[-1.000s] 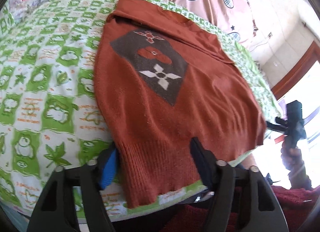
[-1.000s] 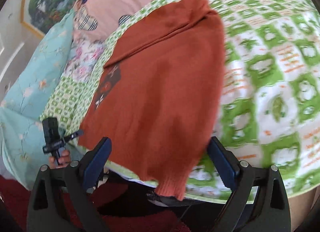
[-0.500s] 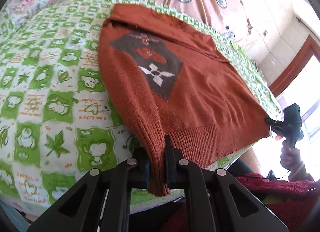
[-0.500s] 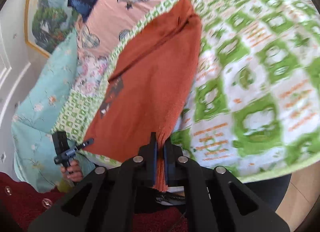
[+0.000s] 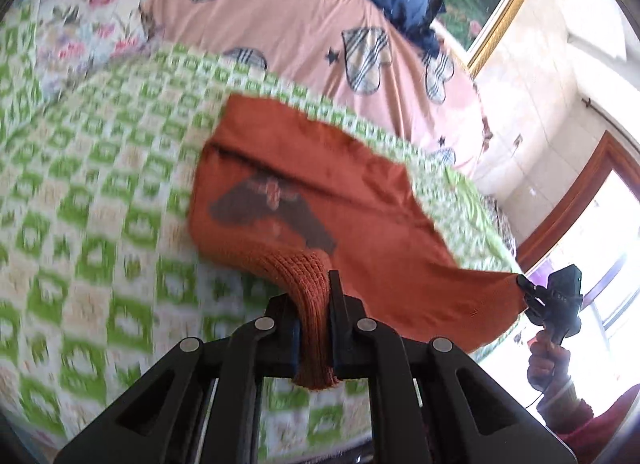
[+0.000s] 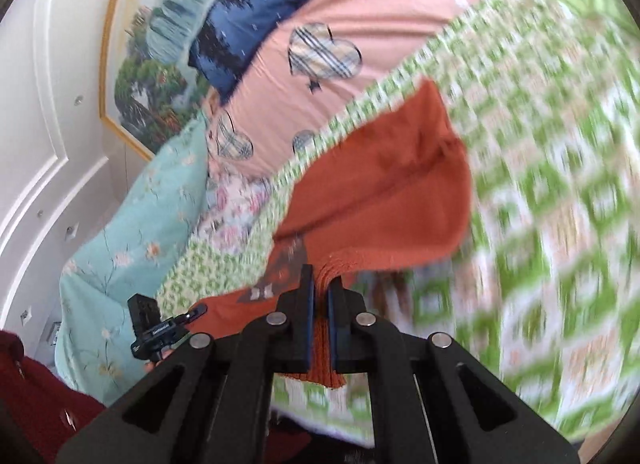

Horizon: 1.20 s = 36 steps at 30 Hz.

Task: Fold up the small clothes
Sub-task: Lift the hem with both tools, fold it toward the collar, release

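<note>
Motion blur smears the green checked bedspread (image 5: 100,224) across the left of my left view and the right of my right view, so its prints are unreadable. The sweater (image 5: 380,232) hem vanishes between my clamped pads. Its dark chest patch (image 5: 276,212) is blurred and partly folded under.

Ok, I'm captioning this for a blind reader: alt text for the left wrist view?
The left gripper clamps the ribbed hem of a rust-orange sweater, lifting it off a green-checked bedspread. At far right, the right gripper holds the hem's other corner.
</note>
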Motion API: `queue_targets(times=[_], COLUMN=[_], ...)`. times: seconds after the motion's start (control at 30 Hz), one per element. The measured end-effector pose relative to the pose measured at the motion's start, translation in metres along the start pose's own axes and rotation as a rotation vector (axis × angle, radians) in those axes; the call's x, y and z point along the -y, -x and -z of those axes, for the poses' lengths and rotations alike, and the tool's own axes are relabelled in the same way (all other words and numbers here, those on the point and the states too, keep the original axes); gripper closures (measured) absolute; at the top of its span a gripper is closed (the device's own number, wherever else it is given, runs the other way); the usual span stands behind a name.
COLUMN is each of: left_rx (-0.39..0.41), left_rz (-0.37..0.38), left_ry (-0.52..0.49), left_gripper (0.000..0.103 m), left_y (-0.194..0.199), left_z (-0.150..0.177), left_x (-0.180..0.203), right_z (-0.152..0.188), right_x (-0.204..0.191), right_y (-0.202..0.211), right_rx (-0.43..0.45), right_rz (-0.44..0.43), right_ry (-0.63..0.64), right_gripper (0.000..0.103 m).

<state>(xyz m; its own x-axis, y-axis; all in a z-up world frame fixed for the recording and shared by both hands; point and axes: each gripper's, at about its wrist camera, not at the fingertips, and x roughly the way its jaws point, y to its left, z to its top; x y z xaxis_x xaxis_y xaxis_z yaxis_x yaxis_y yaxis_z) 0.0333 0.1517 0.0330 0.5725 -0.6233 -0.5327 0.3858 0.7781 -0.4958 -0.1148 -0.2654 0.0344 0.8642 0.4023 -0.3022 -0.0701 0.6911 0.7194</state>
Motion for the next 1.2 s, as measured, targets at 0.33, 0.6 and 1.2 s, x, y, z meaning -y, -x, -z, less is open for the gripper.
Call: queue_targets(times=[0.33,0.6,1.2], left_rx=[0.138,0.064,-0.12], left_rz=[-0.094,-0.168,-0.182], left_ry=[-0.074,-0.021,0.059], left_gripper=[0.094,0.094,0.064], left_y=[-0.081,-0.191,-0.267], left_z=[-0.139,-0.211,-0.158], left_x=[0.021,-0.018,-0.076], right_z=[-0.125,-0.187,-0.16], right_x=[0.026,0.071,0.093], right_y=[-0.094,-0.173,-0.201], right_rx=[0.058,-0.006,-0.073], right_rz=[0.099,0.259,0.4], right_ry=[0.017,-0.02,0.036], right_gripper=[0.096,0.096,0.073])
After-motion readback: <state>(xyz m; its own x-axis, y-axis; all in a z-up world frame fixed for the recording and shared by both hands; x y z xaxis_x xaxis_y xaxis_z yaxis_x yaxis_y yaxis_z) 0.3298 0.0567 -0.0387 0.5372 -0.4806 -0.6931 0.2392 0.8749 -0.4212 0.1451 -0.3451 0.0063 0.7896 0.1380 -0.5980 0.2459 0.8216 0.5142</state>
